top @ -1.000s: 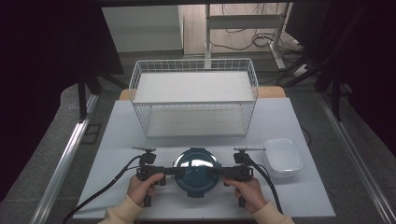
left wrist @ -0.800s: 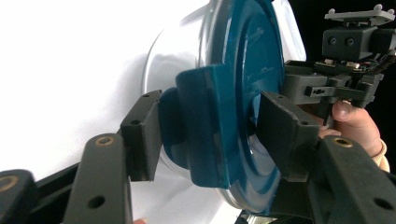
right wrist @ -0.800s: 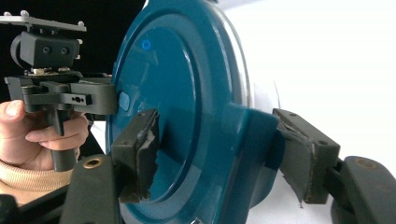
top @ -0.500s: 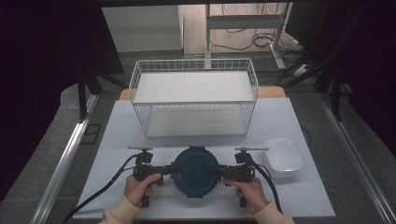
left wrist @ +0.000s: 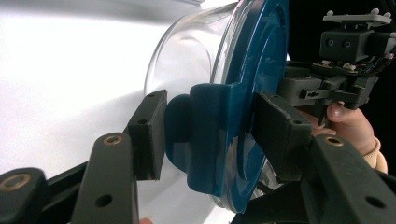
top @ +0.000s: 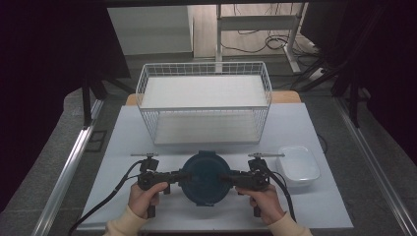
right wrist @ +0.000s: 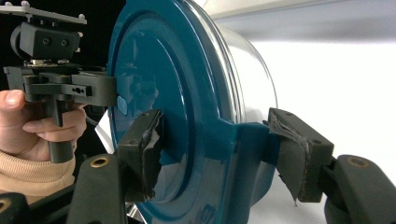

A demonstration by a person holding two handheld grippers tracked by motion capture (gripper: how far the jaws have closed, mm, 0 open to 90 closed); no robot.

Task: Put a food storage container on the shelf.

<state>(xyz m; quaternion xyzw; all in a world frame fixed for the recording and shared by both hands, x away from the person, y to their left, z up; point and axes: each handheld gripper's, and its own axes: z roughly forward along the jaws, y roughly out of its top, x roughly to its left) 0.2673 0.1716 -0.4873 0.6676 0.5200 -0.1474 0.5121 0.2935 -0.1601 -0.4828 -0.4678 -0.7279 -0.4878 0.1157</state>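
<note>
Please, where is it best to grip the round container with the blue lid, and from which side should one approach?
Grip the round container at its lid's two side latch tabs, approaching level from left and right. The tabs jut past the smooth round wall and fit between the fingers.

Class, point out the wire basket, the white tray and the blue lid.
wire basket (top: 203, 109), high view, front top rim.
white tray (top: 298, 165), high view, inner floor.
blue lid (top: 201, 174), high view, centre of its top.
</note>
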